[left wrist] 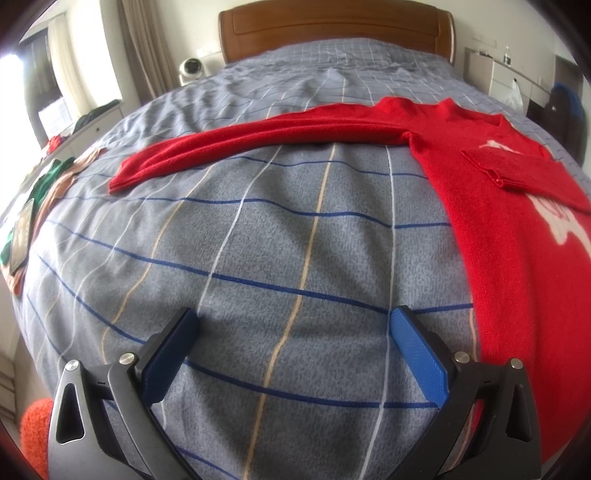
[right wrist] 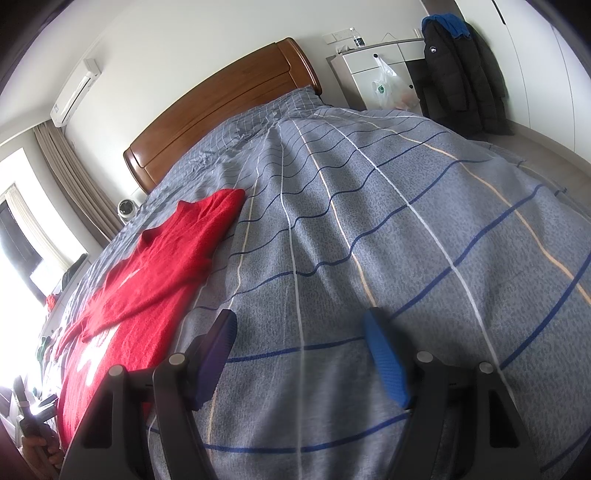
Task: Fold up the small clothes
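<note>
Lying flat on the checked bedspread (left wrist: 258, 240), the red sweater (left wrist: 498, 229) is untouched; left gripper (left wrist: 291, 354) and right gripper (right wrist: 299, 354) both gape wide, empty.

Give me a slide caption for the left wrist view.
Open left gripper hovers over plaid bedspread beside red sweater, one sleeve folded in.

A bed under a grey checked cover (right wrist: 369, 206) fills the room, its wooden headboard (left wrist: 336, 31) at twelve o'clock. Daylight pours through a window (right wrist: 22, 229) at nine o'clock, beside brown curtains (right wrist: 74, 181). An air conditioner (right wrist: 75, 92) hangs on the white wall; a white cabinet (right wrist: 373, 70) stands at one o'clock.
</note>
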`<action>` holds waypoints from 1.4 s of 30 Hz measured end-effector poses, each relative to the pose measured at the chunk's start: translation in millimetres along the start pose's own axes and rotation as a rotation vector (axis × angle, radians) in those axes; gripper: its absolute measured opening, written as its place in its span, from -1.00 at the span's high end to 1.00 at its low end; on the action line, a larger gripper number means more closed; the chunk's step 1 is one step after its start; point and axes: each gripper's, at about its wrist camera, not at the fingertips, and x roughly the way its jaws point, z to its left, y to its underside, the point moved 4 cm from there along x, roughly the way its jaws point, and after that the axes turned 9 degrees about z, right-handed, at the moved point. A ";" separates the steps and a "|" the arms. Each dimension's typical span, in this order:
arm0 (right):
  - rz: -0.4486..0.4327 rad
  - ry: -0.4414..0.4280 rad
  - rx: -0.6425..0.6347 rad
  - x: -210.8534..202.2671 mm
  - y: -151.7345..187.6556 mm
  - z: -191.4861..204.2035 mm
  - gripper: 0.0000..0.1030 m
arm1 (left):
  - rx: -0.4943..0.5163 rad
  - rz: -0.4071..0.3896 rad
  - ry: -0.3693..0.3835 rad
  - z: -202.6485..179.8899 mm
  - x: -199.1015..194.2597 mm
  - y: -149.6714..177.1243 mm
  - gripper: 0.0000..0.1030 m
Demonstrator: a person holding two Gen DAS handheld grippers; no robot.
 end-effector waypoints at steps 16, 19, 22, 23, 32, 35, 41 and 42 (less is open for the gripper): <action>0.000 0.000 0.000 -0.8 -0.3 -0.4 -0.37 | 0.000 0.000 -0.001 -0.1 -0.3 0.1 -0.99; 0.000 0.001 -0.001 -0.9 -0.1 -0.4 -0.37 | -0.001 0.000 -0.001 -0.2 -0.4 0.2 -0.99; 0.001 0.002 -0.001 -0.6 -0.9 -0.7 -0.37 | -0.001 0.000 -0.001 -0.2 -0.5 0.2 -0.99; 0.001 0.003 -0.001 -0.1 -1.3 -1.0 -0.37 | -0.001 0.000 -0.001 0.0 -0.4 0.2 -0.99; 0.002 0.006 -0.001 -0.2 -0.6 -2.2 -0.37 | -0.001 0.000 -0.001 -0.3 -0.7 0.4 -0.99; 0.002 0.006 -0.002 -0.5 -0.6 -2.3 -0.37 | -0.001 -0.001 -0.001 -0.2 -0.7 0.3 -0.99; 0.002 0.006 -0.002 -1.0 -0.5 -2.8 -0.37 | -0.001 -0.001 -0.002 -0.2 -0.9 0.4 -0.99; 0.002 0.006 -0.002 -1.0 -0.6 -2.8 -0.37 | -0.001 -0.001 -0.001 -0.1 -0.9 0.4 -0.99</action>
